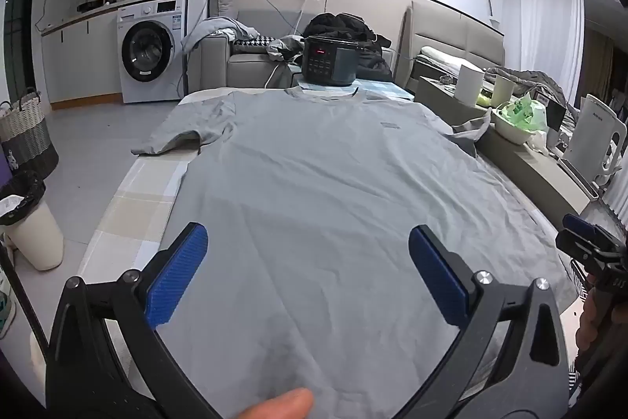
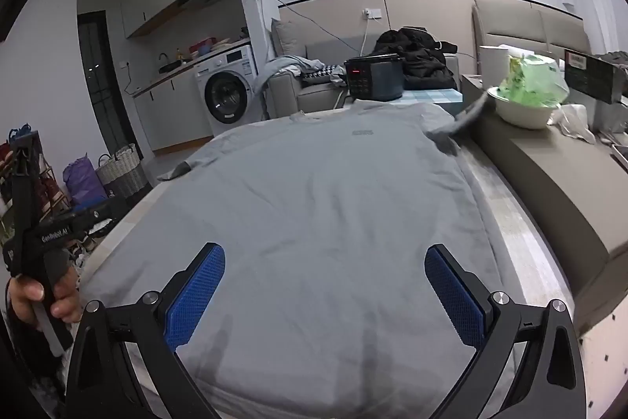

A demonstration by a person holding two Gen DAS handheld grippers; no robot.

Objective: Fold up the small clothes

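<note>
Grey T-shirt (image 1: pixel 322 175) lies spread flat, front up, across the table (image 1: pixel 137 207), collar toward the black rice cooker (image 1: pixel 329 59) at the far end. One sleeve drapes over the table's left edge. Left gripper (image 1: pixel 308 273) and right gripper (image 2: pixel 324 295) hover above the hem end, jaws wide apart, holding nothing.

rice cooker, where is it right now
The dark rice cooker sits at the far end of the table, just beyond the collar of the spread grey t-shirt, in front of the sofa with the black jacket.
</note>
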